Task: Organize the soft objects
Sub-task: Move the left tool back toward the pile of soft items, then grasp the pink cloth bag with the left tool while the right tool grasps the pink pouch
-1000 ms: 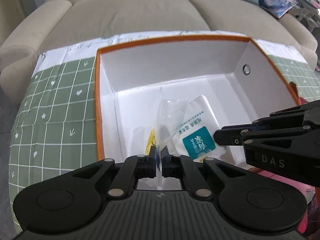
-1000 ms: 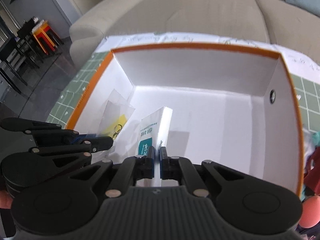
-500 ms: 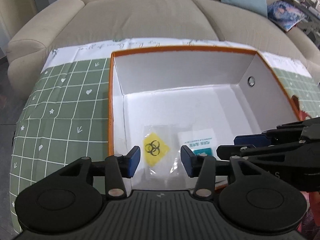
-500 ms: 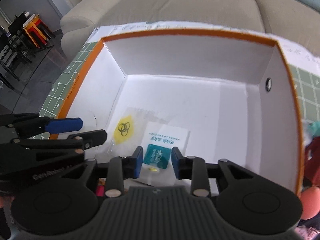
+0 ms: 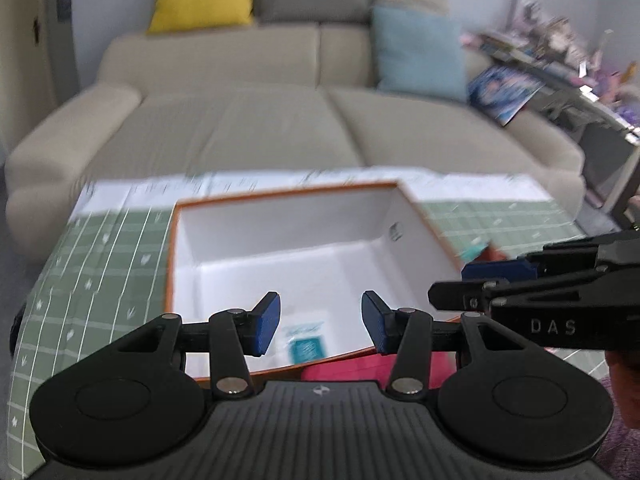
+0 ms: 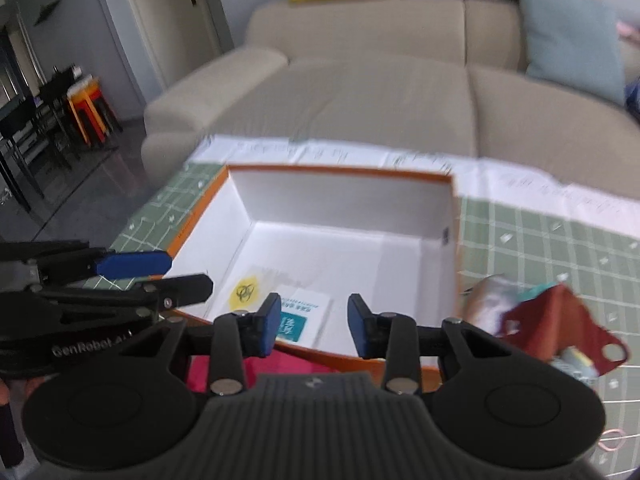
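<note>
Both grippers lifted back from box (image 6: 448,208), tilted down; packets released, lying near its front edge. Left gripper (image 5: 320,326) fingers wide, empty; right gripper (image 6: 313,326) fingers just opened partway, empty.

A green cloth (image 6: 560,248) with white squares covers the table. An open box (image 6: 336,172) with an orange rim sits on it. Just beside the box on the right lie a dark red cloth piece (image 6: 560,320) and something silvery (image 6: 486,300). A pink thing (image 6: 280,364) lies right in front of the box.
</note>
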A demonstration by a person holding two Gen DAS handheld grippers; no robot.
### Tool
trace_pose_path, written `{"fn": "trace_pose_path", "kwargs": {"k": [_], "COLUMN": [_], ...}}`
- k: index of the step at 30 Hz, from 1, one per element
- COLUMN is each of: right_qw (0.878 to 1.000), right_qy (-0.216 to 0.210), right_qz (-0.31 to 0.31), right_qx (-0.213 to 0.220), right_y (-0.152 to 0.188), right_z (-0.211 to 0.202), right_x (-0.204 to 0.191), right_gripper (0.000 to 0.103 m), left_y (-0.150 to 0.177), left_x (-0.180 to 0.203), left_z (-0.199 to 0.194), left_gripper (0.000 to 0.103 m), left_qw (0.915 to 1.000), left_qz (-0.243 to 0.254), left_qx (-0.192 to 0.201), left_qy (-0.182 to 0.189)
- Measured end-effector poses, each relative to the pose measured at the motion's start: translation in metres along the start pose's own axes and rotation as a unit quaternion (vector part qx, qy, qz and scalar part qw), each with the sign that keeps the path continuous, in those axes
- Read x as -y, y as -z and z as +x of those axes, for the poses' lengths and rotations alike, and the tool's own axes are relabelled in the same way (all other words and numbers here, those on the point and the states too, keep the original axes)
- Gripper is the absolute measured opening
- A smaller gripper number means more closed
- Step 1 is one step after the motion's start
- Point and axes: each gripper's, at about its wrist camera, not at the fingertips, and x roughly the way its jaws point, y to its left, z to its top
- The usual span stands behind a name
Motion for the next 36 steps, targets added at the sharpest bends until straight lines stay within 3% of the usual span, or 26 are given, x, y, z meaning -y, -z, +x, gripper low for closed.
{"fn": "trace_pose_path", "kwargs": {"k": [5, 11, 13, 15, 22, 30, 36], "right_qw": [0.999, 0.997, 0.997, 0.997, 0.994, 0.983, 0.98], "right_qy": [0.017, 0.039, 0.05, 0.057, 0.103, 0.17, 0.133], "right_qz": [-0.006, -0.016, -0.012, -0.003, 0.0, 0.026, 0.123], "right_qx": [0.041, 0.064, 0.063, 0.061, 0.018, -0.056, -0.082], "right_y": [0.031, 0.082, 0.098, 0.113, 0.163, 0.175, 0.181], "right_z": [-0.047, -0.089, -0.098, -0.104, -0.099, -0.092, -0.085], "right_x": [0.009, 0.016, 0.021, 0.028, 0.055, 0.109, 0.167], "right_gripper": [0.04, 0.058, 0.072, 0.079, 0.079, 0.078, 0.068], "left_y": [0.009, 0.036, 0.047, 0.059, 0.089, 0.092, 0.087], "left_x": [0.028, 0.062, 0.072, 0.085, 0.129, 0.172, 0.189], "left_z": [-0.027, -0.046, -0.047, -0.046, -0.032, -0.012, 0.019], "left_gripper": [0.056, 0.056, 0.056, 0.056, 0.055, 0.055, 0.055], "left_qw": [0.9985, 0.9969, 0.997, 0.9966, 0.994, 0.9878, 0.986], "left_qz": [0.008, 0.027, 0.026, 0.033, 0.065, 0.108, 0.098], "left_qx": [0.05, 0.063, 0.054, 0.047, 0.002, -0.024, -0.061], "left_qy": [0.021, 0.037, 0.048, 0.059, 0.088, 0.109, 0.12]}}
